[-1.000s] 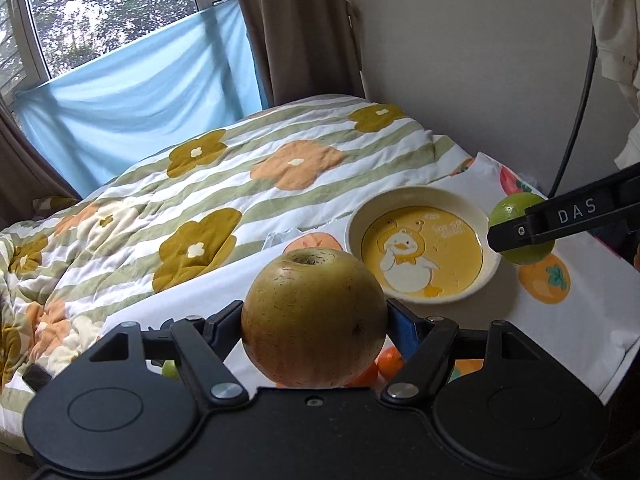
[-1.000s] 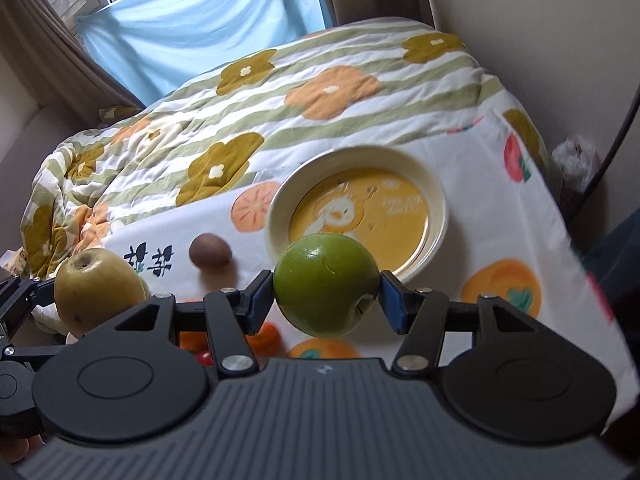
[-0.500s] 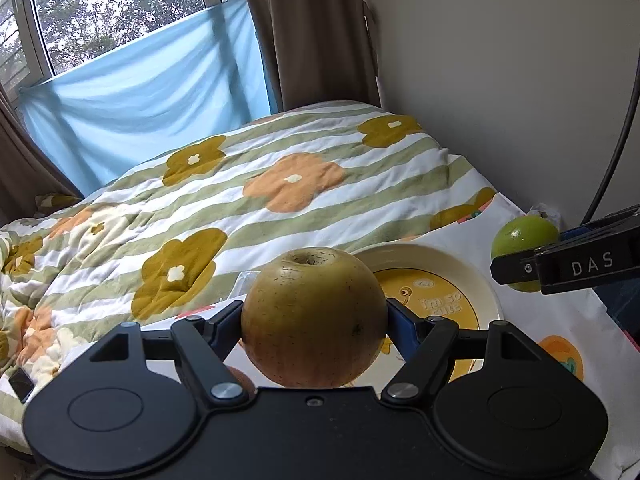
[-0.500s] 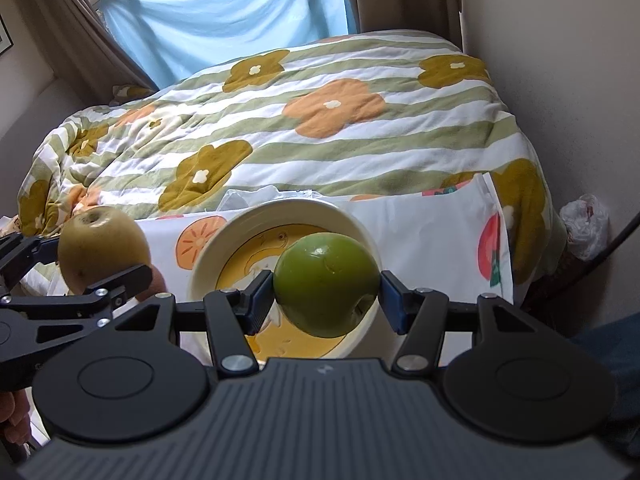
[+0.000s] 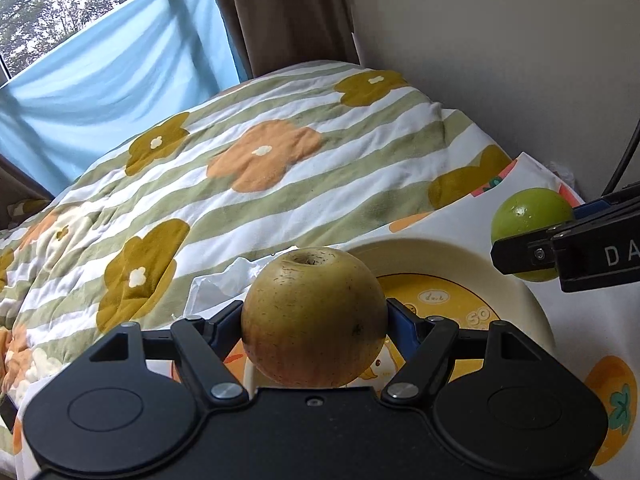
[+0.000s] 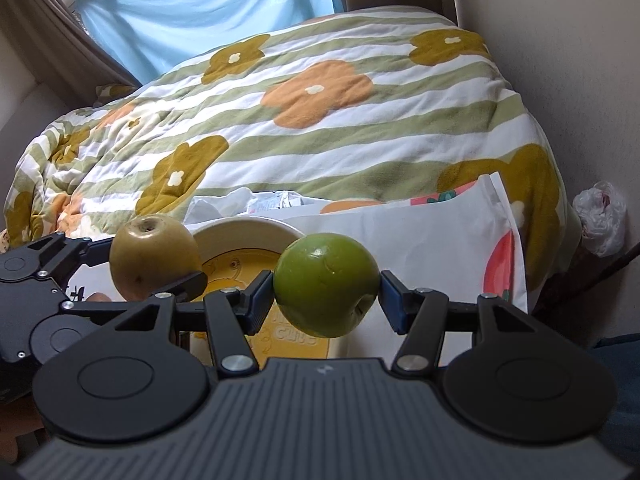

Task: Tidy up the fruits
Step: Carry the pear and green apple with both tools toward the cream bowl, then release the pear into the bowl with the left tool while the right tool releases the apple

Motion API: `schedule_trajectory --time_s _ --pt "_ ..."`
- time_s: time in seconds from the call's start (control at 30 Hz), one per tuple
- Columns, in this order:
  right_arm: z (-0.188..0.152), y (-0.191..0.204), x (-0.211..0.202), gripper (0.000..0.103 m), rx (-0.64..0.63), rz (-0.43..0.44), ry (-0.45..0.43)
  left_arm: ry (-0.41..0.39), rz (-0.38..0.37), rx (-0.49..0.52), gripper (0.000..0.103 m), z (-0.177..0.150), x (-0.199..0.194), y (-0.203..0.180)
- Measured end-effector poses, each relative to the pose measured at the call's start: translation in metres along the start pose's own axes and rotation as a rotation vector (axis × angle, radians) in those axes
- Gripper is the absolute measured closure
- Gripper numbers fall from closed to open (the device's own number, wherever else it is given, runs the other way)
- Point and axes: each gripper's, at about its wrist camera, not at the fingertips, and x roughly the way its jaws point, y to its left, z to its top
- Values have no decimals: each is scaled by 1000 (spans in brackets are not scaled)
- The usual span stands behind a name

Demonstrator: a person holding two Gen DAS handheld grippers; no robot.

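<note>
Round russet-yellow pear point(image 5: 314, 318): stem pit up, clamped between the pads of the black left gripper point(image 5: 316, 320), held level above the near rim of the cream bowl with the yellow duck print point(image 5: 532, 312). Round green apple point(image 6: 326, 285): pit tipped lower right, pinched in the black right gripper point(image 6: 326, 294) over the bowl's right edge.

tools point(image 5: 314, 320): 2; green apple point(image 6: 326, 285): 1; brown pear point(image 5: 314, 316): 1; plate point(image 5: 520, 300): 1
</note>
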Motion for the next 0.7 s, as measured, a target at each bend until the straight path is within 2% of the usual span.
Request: schedule_trajectory --time_s 0.33,0.4,0.43,0.47,0.53,0.7 --pt "0 -12 8 32 27 0 17 43 -28 29 24 4 22 -12" --pt "0 -12 8 32 28 2 15 8 5 53 18 5 16 -13" --pt "0 -12 7 32 29 2 14 -6 18 66 8 7 12 -13" --pt "0 -12 7 32 31 4 13 -18 24 71 3 8 8 -11" --pt "1 -11 7 32 32 7 11 -32 19 61 3 8 1 -6" --pt "1 -7 7 32 29 21 14 -4 11 26 2 -2 -10 8"
